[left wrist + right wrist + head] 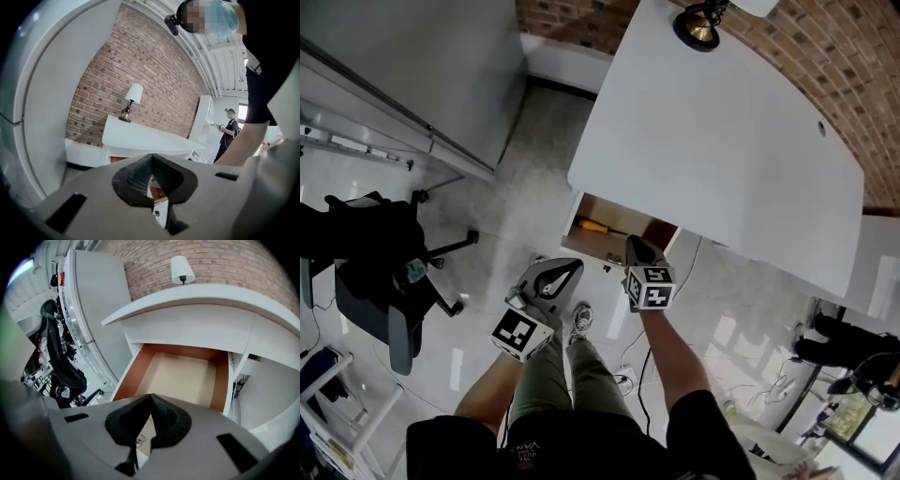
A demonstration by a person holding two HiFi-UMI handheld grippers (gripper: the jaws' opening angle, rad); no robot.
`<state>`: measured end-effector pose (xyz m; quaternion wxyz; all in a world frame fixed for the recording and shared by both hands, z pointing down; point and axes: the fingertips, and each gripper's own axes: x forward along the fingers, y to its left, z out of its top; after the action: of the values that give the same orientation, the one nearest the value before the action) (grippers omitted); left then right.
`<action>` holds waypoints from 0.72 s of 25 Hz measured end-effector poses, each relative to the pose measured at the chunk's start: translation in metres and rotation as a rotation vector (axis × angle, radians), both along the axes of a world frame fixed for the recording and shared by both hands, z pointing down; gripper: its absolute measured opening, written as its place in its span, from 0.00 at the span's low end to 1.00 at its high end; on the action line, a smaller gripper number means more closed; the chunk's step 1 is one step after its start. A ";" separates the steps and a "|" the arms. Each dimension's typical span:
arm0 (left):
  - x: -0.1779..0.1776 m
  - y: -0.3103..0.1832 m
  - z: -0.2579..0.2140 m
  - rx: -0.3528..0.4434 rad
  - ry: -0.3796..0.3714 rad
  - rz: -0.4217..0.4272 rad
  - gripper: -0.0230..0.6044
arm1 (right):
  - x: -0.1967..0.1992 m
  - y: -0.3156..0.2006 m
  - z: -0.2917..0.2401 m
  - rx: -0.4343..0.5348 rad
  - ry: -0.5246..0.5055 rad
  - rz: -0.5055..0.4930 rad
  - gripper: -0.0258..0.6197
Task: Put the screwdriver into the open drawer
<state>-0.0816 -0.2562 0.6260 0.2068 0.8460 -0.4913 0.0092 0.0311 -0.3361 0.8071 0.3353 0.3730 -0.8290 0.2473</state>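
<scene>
Two grippers hang before the open drawer (645,228) under a white desk (712,159), each held in one of a person's hands. The screwdriver (594,225), orange-handled, lies inside the drawer, in its left part as the head view shows it, clear of both tools. The right gripper (635,242) points down at the drawer's front edge, jaws together with nothing between them. Its own view shows the dark pads meeting at the tip above the tan drawer floor. The left gripper (574,266) sits just beside it, lower in the head view and off the drawer's left corner, its jaws likewise closed and empty. A lamp (698,23) stands at the desk's far edge against a brick wall (825,47). A black chair (380,281) stands well apart at the left. In the left gripper view a second person (229,129) stands far off beside white furniture.
</scene>
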 end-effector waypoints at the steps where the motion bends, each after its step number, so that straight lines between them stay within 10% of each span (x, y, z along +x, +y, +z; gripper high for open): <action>1: 0.003 0.003 -0.003 -0.003 -0.004 0.003 0.05 | 0.000 0.006 -0.008 0.010 -0.014 -0.009 0.04; 18: 0.039 0.062 -0.074 0.047 -0.077 -0.006 0.05 | 0.023 0.098 -0.180 0.197 -0.277 0.045 0.04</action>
<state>-0.0424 -0.1942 0.5521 0.1679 0.8481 -0.5016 0.0299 0.0546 -0.2383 0.6274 0.1740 0.3851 -0.8789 0.2214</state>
